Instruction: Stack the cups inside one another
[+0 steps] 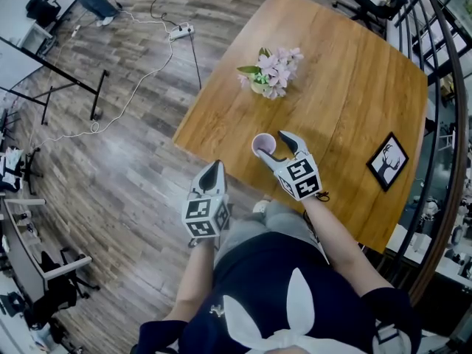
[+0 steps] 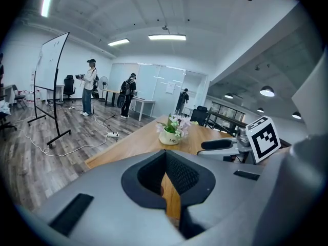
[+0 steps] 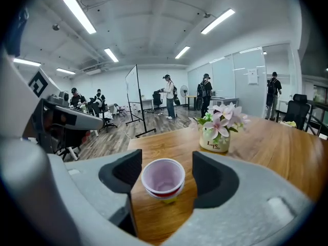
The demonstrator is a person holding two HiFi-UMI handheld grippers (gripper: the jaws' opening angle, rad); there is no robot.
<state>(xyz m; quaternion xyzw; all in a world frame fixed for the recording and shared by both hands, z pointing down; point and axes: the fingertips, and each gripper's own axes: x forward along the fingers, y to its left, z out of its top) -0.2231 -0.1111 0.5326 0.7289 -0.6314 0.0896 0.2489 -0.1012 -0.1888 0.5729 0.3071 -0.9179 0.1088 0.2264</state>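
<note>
Right gripper (image 1: 274, 147): jaws wide apart, straddling the nested cups (image 1: 263, 144); a gap shows at each pad, so nothing is gripped. Cups stand upright on the table (image 1: 346, 87), centre frame, near its lower-left edge. Left gripper (image 1: 214, 169), lower left of the cups: jaws together, empty, off the table.

Nested cups (image 3: 163, 181), pale pink topmost, upright

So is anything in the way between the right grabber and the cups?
Nothing that shows. The cups stand on the table right between the open jaws of the right gripper, with a little gap on each side. The flower pot sits farther back, out of the way.
</note>
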